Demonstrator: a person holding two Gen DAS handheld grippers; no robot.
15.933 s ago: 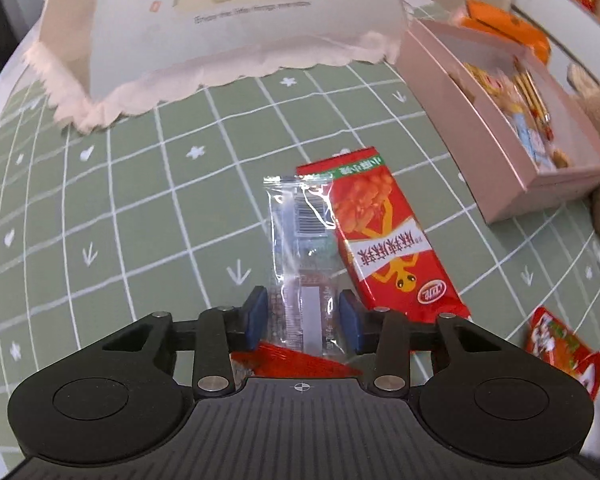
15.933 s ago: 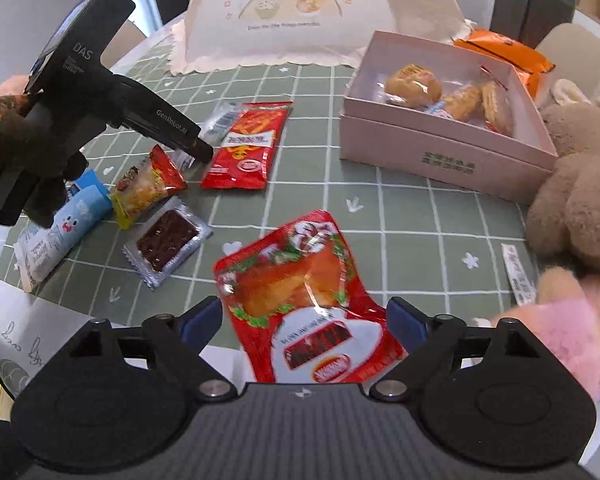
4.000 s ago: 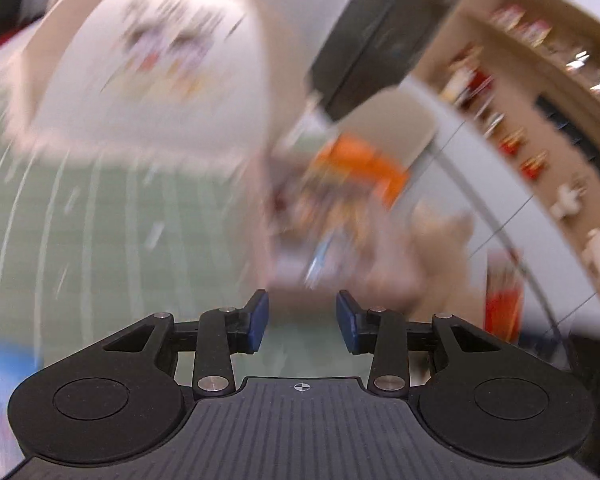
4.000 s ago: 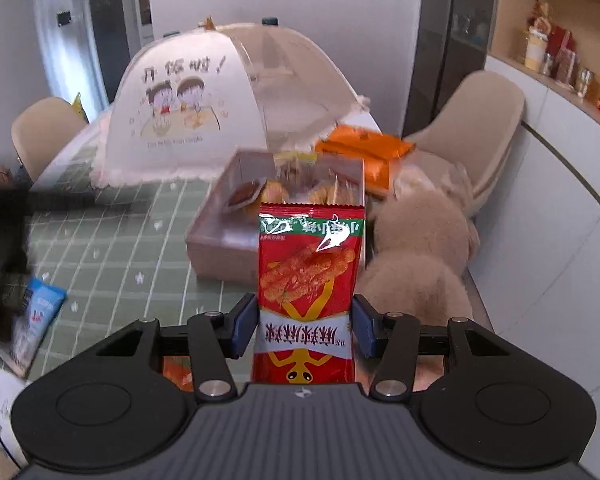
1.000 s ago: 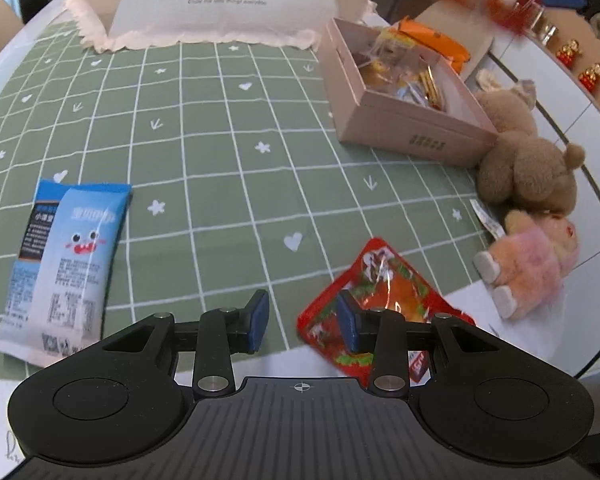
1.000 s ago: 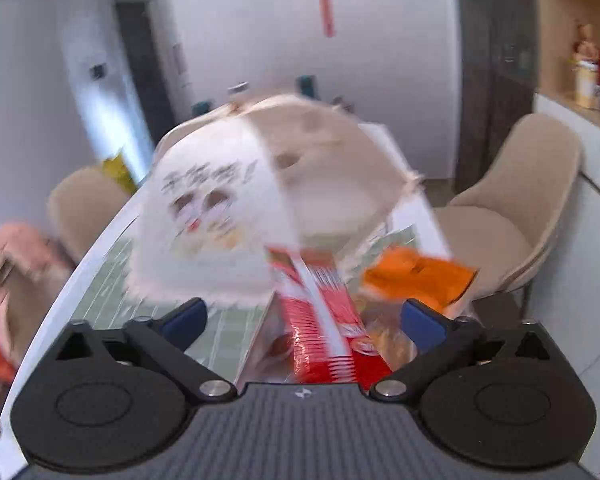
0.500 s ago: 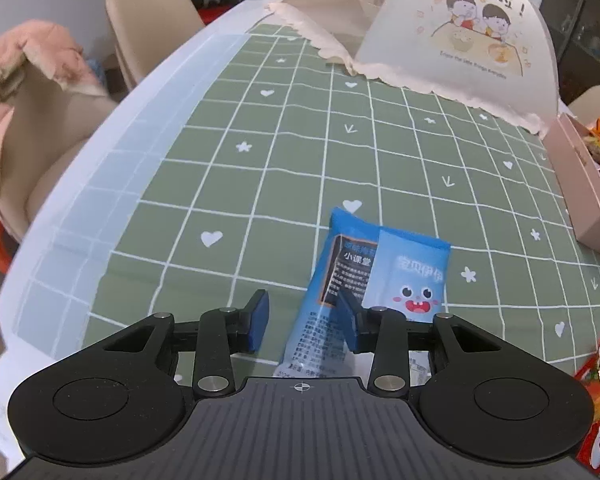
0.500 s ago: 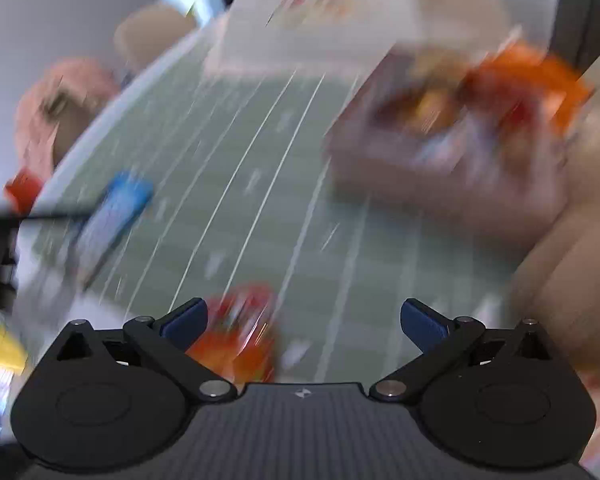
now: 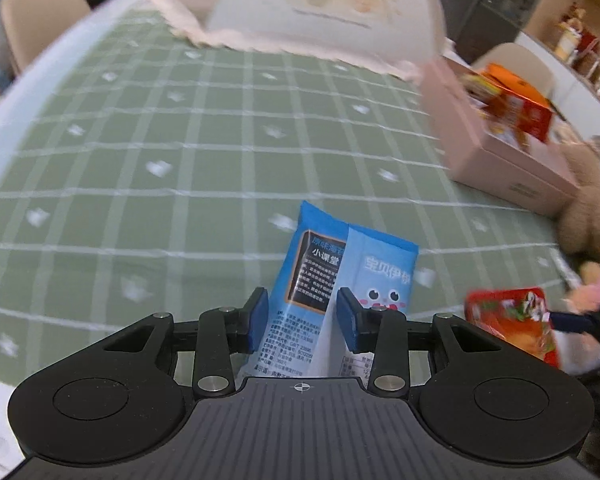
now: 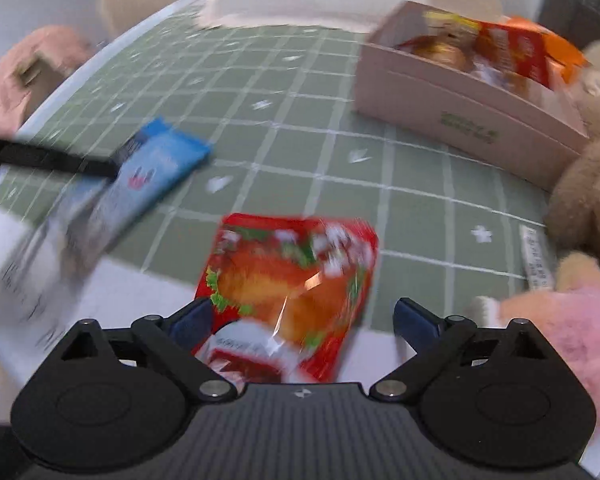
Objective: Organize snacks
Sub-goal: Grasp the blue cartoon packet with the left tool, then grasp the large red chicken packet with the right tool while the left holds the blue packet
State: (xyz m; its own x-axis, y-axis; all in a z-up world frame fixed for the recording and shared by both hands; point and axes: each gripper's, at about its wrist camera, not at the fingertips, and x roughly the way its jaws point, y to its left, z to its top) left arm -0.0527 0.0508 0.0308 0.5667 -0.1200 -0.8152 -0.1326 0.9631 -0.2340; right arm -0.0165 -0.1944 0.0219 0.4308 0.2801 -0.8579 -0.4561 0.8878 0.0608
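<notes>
A blue snack packet [image 9: 340, 280] with a cartoon face lies on the green checked tablecloth. My left gripper [image 9: 302, 318] has its blue pads on either side of the packet's near end, with a gap still showing; it looks open. The packet also shows in the right wrist view [image 10: 148, 176], blurred. A red snack pouch [image 10: 296, 288] lies at the table's near edge between the wide-open fingers of my right gripper [image 10: 302, 322]. The pouch shows in the left wrist view [image 9: 516, 324] too. The pink box [image 10: 460, 108] holds several snacks at the far right.
A dome food cover [image 9: 332, 16] stands at the back of the table. A brown teddy bear [image 10: 588, 196] and a pink plush toy [image 10: 568, 332] sit right of the pouch. An orange packet [image 9: 516, 88] lies behind the box. Chairs stand around the table.
My left gripper has moved forward over the blue packet's near end. My right gripper has dropped to the red pouch, which now lies between its fingers. Both views are blurred by motion.
</notes>
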